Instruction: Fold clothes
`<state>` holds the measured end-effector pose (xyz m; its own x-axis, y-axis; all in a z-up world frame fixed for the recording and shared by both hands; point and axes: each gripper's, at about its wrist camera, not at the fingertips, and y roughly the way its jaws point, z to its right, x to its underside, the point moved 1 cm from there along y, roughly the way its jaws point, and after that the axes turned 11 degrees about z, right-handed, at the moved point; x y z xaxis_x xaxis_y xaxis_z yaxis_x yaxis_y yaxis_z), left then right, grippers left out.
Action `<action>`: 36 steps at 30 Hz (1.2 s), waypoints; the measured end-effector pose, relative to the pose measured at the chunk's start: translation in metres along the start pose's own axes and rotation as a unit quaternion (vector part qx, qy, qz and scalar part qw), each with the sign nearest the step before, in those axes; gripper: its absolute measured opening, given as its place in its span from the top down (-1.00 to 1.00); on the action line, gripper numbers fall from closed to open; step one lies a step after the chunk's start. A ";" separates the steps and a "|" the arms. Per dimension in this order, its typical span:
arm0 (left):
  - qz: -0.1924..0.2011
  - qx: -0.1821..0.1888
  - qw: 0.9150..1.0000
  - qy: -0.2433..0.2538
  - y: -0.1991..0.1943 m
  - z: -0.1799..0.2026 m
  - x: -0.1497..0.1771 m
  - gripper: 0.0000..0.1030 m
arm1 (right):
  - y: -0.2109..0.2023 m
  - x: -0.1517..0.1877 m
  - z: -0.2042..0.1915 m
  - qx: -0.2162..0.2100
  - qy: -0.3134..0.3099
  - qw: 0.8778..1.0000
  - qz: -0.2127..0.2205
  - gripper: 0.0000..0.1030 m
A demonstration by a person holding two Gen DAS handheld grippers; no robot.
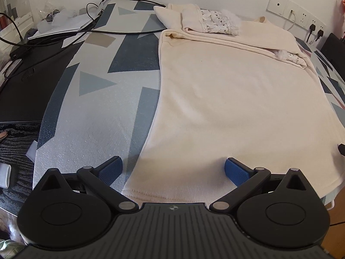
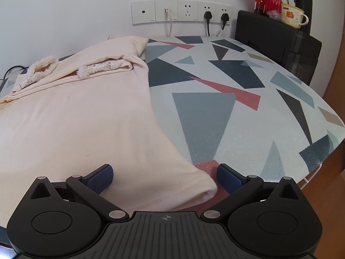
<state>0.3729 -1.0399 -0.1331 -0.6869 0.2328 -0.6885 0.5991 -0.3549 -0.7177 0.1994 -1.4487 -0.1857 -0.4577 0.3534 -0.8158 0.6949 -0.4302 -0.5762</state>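
Observation:
A cream garment (image 1: 226, 99) lies flat on the patterned tablecloth (image 1: 92, 112), its lace-trimmed sleeves (image 1: 217, 22) folded across the far end. My left gripper (image 1: 173, 170) stands open over the garment's near left hem corner, blue pads apart, one pad over the cloth and one over the garment. In the right wrist view the same garment (image 2: 75, 116) fills the left half. My right gripper (image 2: 165, 178) is open wide around the near right hem corner (image 2: 200, 188), which lies between the pads without being pressed.
Black cables (image 1: 120, 30) and papers (image 1: 62, 21) crowd the far left, beside a dark mat (image 1: 28, 86). Wall sockets (image 2: 181, 11) with plugs sit behind the table. A black box (image 2: 278, 43) carrying a mug (image 2: 293, 15), red vase and dark flask stands far right. The table edge (image 2: 319, 161) curves near right.

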 end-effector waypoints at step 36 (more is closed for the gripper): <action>-0.032 0.069 0.996 0.043 -0.009 -0.014 0.005 -0.81 | -0.029 0.009 0.017 -0.041 -0.008 0.999 0.026 0.15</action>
<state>0.3697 -1.0227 -0.1313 -0.6808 0.3331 -0.6524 0.4886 -0.4571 -0.7432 0.1660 -1.4471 -0.1768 -0.4278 0.3181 -0.8460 0.7609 -0.3783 -0.5271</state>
